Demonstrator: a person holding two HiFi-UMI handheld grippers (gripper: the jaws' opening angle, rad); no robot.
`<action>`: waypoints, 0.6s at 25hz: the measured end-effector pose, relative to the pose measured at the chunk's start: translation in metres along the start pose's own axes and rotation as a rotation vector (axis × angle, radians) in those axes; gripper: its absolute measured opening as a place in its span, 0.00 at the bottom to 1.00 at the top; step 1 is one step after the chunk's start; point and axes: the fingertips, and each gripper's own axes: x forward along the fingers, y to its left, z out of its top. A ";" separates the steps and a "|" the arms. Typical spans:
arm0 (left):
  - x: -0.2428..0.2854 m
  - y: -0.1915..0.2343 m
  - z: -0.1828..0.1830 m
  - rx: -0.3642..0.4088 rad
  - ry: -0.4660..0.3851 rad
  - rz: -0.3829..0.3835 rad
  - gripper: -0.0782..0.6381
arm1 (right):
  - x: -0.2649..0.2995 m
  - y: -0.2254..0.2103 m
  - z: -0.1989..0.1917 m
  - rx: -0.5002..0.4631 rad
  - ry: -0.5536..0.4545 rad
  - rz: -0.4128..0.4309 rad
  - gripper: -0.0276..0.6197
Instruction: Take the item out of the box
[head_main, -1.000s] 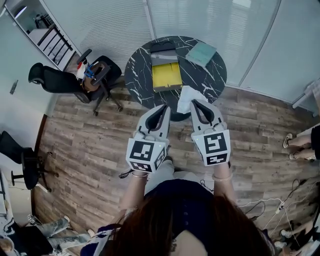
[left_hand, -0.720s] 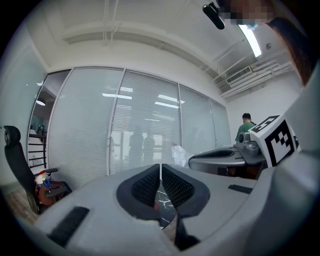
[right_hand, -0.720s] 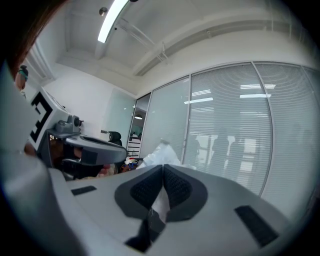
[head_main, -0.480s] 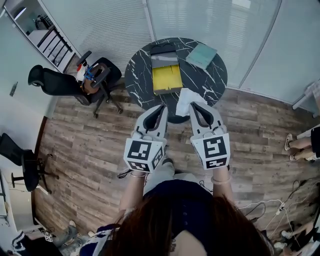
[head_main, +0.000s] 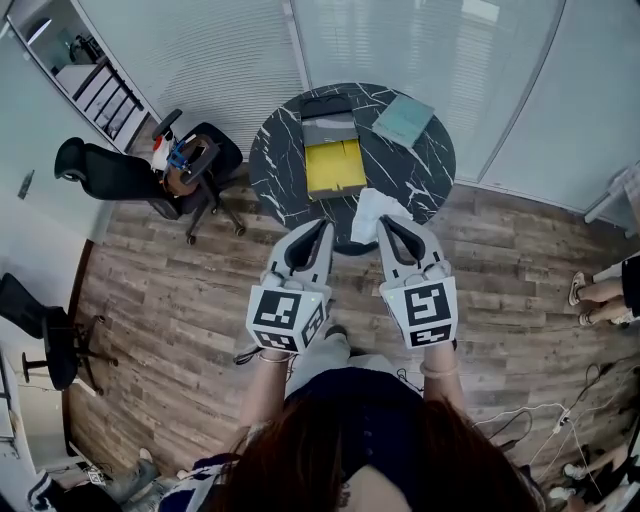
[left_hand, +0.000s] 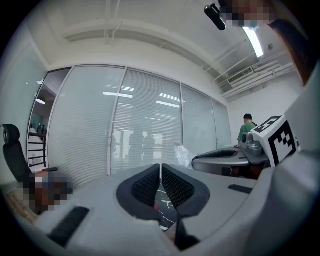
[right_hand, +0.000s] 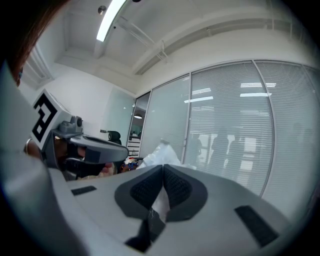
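Head view: round black marble table (head_main: 283, 150) at 12 o'clock of frame. On it an open flat box with yellow inside (head_main: 335, 167) sits near the centre, its grey lid flap toward 12, and a teal flat pad (head_main: 403, 118) lies at 2 o'clock. The box interior looks empty as far as can be seen. The right gripper (head_main: 386, 221) hangs at the table's 6 o'clock edge with a white crinkly plastic packet (head_main: 372, 207) at its tips, clear of the box and well apart from it. The left gripper (head_main: 321, 226) is just beside it at 9 o'clock, also off the box. A black office chair (head_main: 115, 172) stands on the wood plank floor (head_main: 180, 300) at 9 o'clock of the table. Left gripper view: the left gripper's ribbed pads (left_hand: 148, 185) are pressed together with nothing between them; marble shows below, and the packet is off at 1 o'clock. Right gripper view: the right gripper's pads (right_hand: 145, 189) are clamped on a fold of the white packet, which sticks out above and below the pinch. Judgement: the item seems already lifted out, so the main step looks done. What's left is probably carrying it clear and setting it down.
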 end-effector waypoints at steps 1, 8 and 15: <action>0.000 0.001 -0.001 -0.002 0.001 -0.001 0.15 | 0.002 0.000 0.000 0.001 0.000 0.000 0.08; 0.007 0.013 -0.006 -0.011 0.011 -0.008 0.15 | 0.016 0.003 -0.001 -0.005 0.013 0.005 0.08; 0.012 0.028 -0.009 -0.022 0.014 -0.016 0.15 | 0.034 0.005 0.002 -0.013 0.018 -0.003 0.08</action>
